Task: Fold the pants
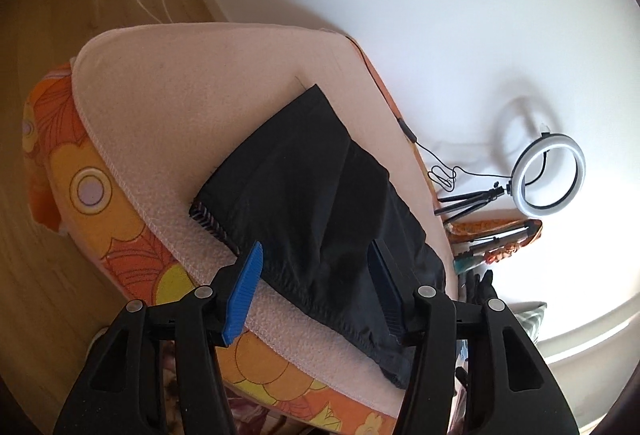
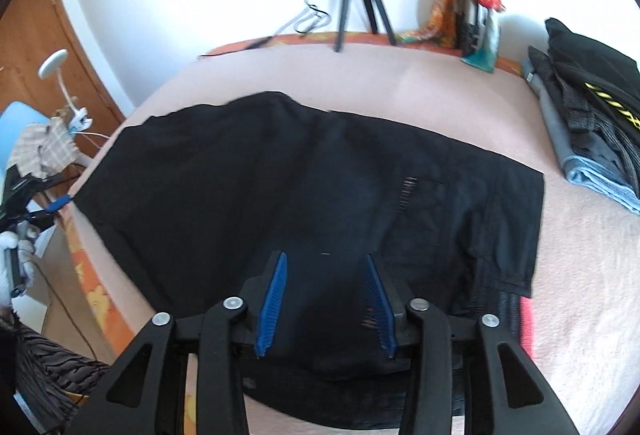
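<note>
Left wrist view shows the left gripper (image 1: 316, 289) with its blue-padded jaws spread apart over the black fabric pants (image 1: 320, 207), nothing pinched between them. The pants lie folded on the pale pink textured blanket (image 1: 192, 95). A white ring light on a black tripod (image 1: 550, 173) stands at three o'clock. Right wrist view: the right gripper (image 2: 326, 301) hovers with jaws parted over the pants, gripping nothing; a pile of dark folded clothes (image 2: 592, 115) sits at two o'clock.

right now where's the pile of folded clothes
In the right wrist view the pile of folded clothes sits at the far right on the pink bed cover, beside the black pants.
</note>
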Motion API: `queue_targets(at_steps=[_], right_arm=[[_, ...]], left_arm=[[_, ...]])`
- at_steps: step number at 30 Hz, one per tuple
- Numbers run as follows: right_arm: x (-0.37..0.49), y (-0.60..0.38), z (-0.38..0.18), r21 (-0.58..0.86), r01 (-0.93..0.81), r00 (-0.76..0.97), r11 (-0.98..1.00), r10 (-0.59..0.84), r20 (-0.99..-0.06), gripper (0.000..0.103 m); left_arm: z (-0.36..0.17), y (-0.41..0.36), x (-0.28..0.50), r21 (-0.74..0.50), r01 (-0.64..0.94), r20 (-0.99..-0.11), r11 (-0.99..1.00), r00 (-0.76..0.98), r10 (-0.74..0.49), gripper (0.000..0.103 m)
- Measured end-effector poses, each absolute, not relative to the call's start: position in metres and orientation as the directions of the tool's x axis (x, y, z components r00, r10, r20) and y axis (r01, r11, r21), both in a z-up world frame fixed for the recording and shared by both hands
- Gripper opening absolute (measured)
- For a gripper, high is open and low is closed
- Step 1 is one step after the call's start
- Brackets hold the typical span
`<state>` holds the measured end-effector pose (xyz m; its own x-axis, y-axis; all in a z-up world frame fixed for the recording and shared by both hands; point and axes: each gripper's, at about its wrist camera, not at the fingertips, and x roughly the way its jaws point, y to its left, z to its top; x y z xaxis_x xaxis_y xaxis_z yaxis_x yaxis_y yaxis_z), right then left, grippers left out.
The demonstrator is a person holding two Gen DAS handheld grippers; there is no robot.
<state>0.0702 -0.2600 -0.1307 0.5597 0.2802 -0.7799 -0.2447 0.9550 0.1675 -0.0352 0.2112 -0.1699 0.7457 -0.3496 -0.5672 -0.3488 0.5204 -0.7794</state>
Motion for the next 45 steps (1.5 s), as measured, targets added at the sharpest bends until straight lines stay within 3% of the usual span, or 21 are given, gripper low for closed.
queue_targets(at_steps=[13,17,24,29,32,33,35,38,45], right_arm=[[0.071,-0.246,-0.120,0.191,-0.257,0.593,0.947,0.311,-0.743,0.047],[0.072,-0.248,-0.112,0.205,-0.253,0.611,0.946,0.320,-0.724,0.047],[0.074,-0.245,-0.109,0.217,-0.266,0.610,0.939,0.338,-0.716,0.047],[0.077,-0.243,-0.109,0.246,-0.271,0.600,0.931,0.363,-0.713,0.047],[0.078,-0.240,-0.108,0.250,-0.271,0.601,0.929,0.367,-0.710,0.047],[0.078,-0.239,-0.107,0.255,-0.276,0.600,0.927,0.373,-0.708,0.047],[0.078,-0.235,-0.106,0.259,-0.286,0.599,0.922,0.383,-0.703,0.047],[0.077,-0.228,-0.103,0.246,-0.308,0.600,0.919,0.388,-0.700,0.047],[0.076,-0.218,-0.102,0.244,-0.329,0.595,0.912,0.401,-0.696,0.048]], left_arm=[[-0.180,0.208,-0.029,-0.697,-0.463,-0.663,0.547,0.707,-0.247,0.054],[-0.178,0.205,-0.020,-0.687,-0.469,-0.668,0.555,0.709,-0.227,0.063],[-0.175,0.195,-0.006,-0.724,-0.430,-0.625,0.539,0.740,-0.249,0.064],[-0.176,0.180,0.019,-0.653,-0.403,-0.671,0.641,0.700,-0.244,0.064],[-0.180,0.195,0.022,-0.716,-0.421,-0.632,0.557,0.729,-0.263,0.064],[-0.180,0.198,0.023,-0.724,-0.425,-0.626,0.543,0.734,-0.261,0.063],[-0.176,0.201,0.024,-0.726,-0.416,-0.615,0.547,0.749,-0.247,0.035],[-0.165,0.197,0.026,-0.742,-0.352,-0.571,0.571,0.778,-0.263,0.021],[-0.152,0.185,0.027,-0.698,-0.293,-0.570,0.653,0.780,-0.259,0.018]])
